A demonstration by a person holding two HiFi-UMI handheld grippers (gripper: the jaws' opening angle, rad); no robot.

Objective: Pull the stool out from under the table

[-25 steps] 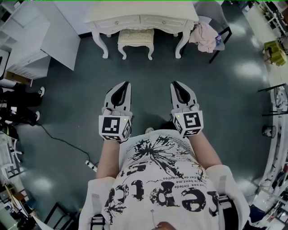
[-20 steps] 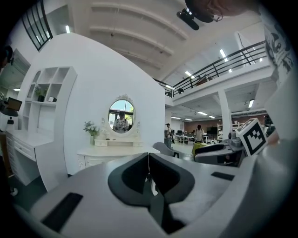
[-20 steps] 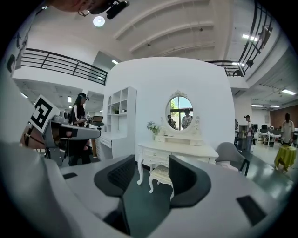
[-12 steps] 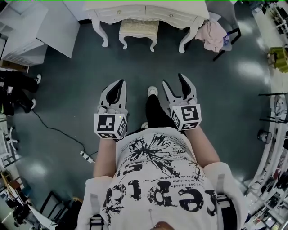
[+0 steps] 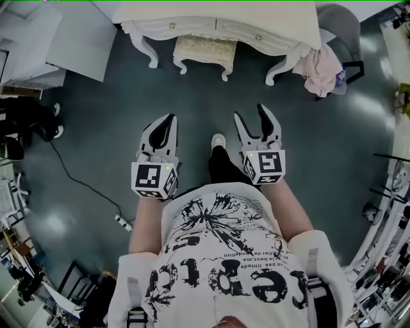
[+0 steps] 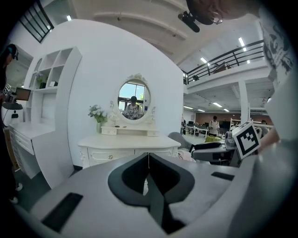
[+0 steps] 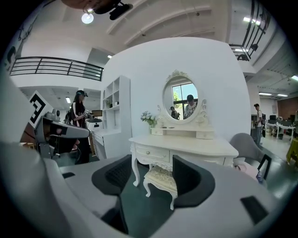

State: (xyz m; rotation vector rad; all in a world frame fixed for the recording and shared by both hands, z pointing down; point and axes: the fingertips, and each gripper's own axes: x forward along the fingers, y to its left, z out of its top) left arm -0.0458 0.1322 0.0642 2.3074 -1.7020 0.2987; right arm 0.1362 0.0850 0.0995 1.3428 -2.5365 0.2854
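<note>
Cream stool [image 5: 204, 51] sits under the white dressing table [image 5: 192, 27], well apart from both empty tools: left tool [image 5: 168, 120] pinched together, right tool [image 5: 251, 115] just spread wide.

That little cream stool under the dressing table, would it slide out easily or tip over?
Probably slides: the stool looks small and light, on a smooth floor. Its thin curved legs might catch and tip it if pulled high.

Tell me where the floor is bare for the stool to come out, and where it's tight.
Bare floor runs from the stool back to the shoe. Crowded: table legs flank the stool, a draped chair stands right, a cable lies left.
</note>
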